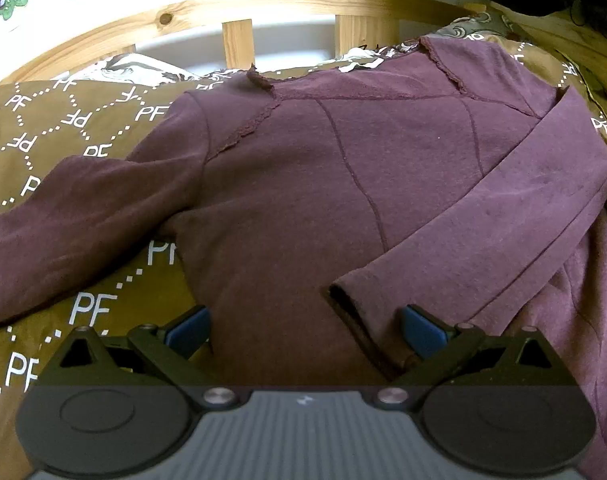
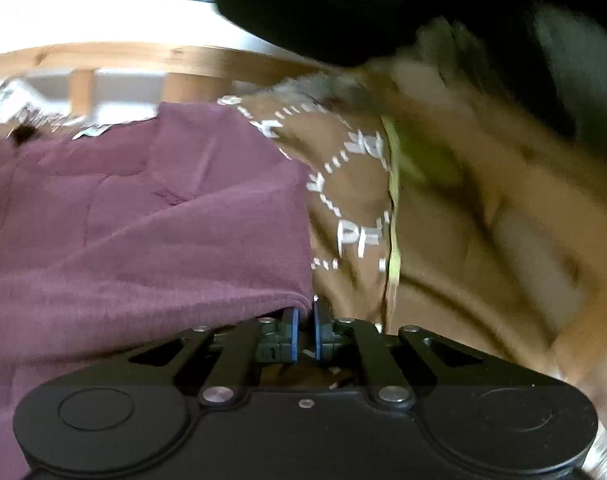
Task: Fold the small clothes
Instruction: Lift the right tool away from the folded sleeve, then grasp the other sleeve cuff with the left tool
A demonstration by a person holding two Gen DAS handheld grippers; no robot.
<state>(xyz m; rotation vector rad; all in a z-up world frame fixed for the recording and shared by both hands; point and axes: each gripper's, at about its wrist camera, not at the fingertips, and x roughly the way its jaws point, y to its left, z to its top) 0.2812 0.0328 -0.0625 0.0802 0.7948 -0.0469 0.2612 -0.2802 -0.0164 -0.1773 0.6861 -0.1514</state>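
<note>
My left claw (image 1: 305, 332) gapes over the purple top (image 1: 303, 184); my right claw (image 2: 306, 326), nearly together, could drag its near edge askew.

The left tool (image 1: 305, 334) was held low with its two blue-padded fingers (image 1: 421, 336) spread wide apart, nothing between them. The right tool (image 2: 305, 330) had its blue pads (image 2: 295, 334) drawn nearly together, a narrow slit left between them; that view was blurred.

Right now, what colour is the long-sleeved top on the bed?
The long-sleeved top is plain plum purple, clearest in the left wrist view.
</note>
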